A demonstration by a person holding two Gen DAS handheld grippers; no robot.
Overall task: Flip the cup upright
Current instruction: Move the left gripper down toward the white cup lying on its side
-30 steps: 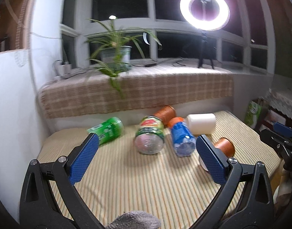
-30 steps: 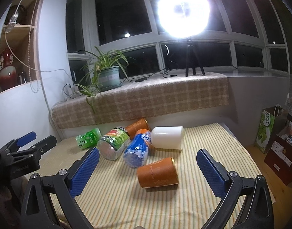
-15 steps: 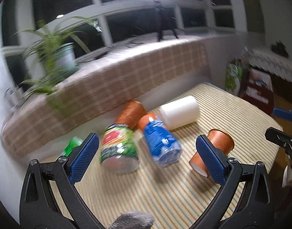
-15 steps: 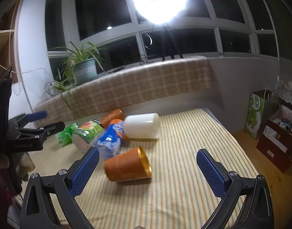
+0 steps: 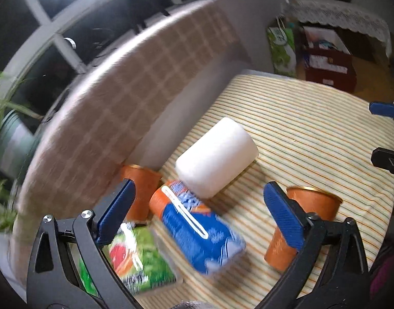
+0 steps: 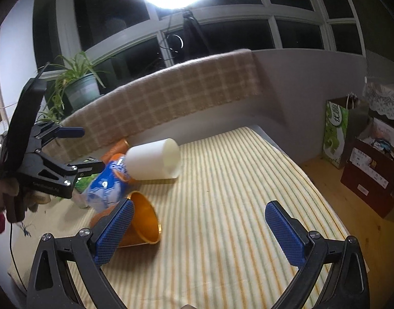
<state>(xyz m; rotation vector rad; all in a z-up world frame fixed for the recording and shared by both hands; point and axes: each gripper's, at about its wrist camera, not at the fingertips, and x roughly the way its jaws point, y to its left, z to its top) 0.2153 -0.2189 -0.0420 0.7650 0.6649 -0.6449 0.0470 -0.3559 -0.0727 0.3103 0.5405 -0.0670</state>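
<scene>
The orange paper cup with a gold rim (image 6: pixel 143 225) lies on its side on the striped tablecloth (image 6: pixel 222 206); only the right wrist view shows its open mouth, while the left wrist view blurs it behind a blue finger pad (image 5: pixel 283 215). The right gripper (image 6: pixel 199 231) is spread wide, empty, beside the cup. The left gripper (image 5: pixel 197 213), tilted and released, hovers over a blurred blue bottle (image 5: pixel 197 229).
</scene>
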